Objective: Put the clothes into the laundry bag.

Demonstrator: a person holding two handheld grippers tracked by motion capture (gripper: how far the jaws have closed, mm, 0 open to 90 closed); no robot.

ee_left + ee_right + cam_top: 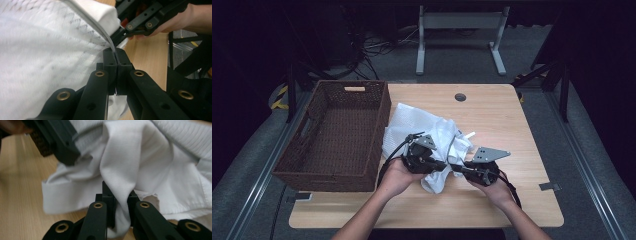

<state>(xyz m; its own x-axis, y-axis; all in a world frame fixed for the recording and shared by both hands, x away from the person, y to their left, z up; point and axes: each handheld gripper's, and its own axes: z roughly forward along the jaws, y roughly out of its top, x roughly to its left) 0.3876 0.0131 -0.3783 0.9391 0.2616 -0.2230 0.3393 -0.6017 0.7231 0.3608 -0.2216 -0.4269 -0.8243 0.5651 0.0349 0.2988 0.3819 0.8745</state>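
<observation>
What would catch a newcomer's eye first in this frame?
The crumpled white garment in the middle of the wooden table stands out first, with the left gripper and the right gripper both shut on it near the person's edge. Next comes the dark wicker basket at the table's left, beside the cloth.

The high view is dim — dark surroundings, with light falling from above on the counter and a pale glare beside the white cloth. In the left gripper view the cloth is overexposed and motion-blurred; in the right gripper view the background is soft — edges smeared.
</observation>
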